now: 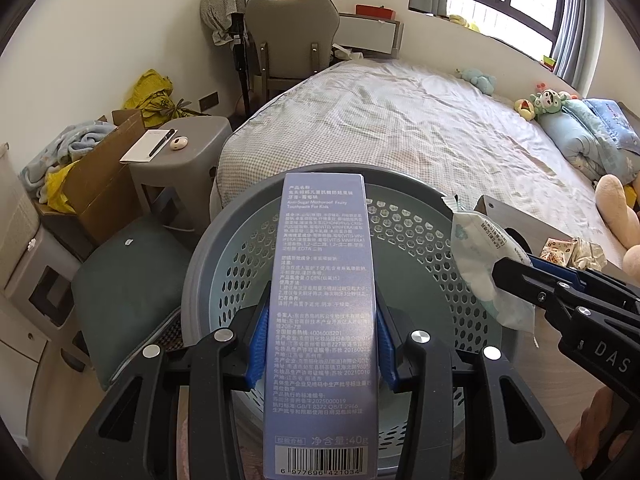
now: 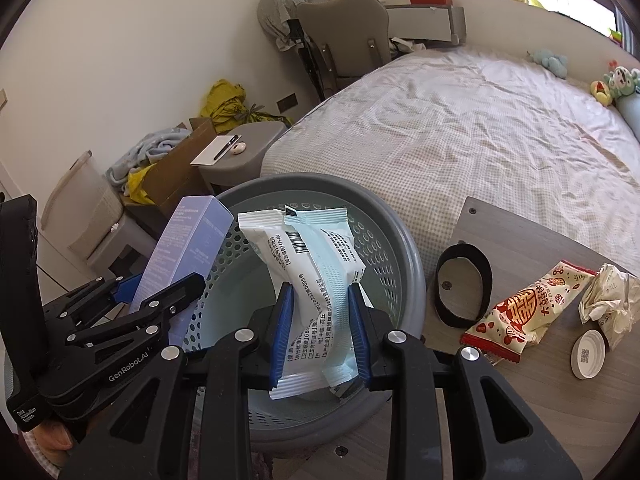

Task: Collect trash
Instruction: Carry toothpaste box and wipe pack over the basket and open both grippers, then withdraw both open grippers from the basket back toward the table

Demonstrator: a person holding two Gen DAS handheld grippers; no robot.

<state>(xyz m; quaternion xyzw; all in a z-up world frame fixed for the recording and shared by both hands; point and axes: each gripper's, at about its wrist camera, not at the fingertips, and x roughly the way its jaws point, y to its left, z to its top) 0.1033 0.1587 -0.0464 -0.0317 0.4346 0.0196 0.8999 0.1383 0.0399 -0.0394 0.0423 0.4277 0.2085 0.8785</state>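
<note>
My left gripper is shut on a lilac toothpaste box, held above the grey perforated trash basket. My right gripper is shut on a white and pale blue wrapper packet, also over the basket. In the left wrist view the right gripper and its packet hang at the basket's right rim. In the right wrist view the left gripper and the box sit at the basket's left rim.
On the wooden table right of the basket lie a red and white snack wrapper, crumpled paper, a white lid and a black ring. A bed, grey stool and cardboard box stand behind.
</note>
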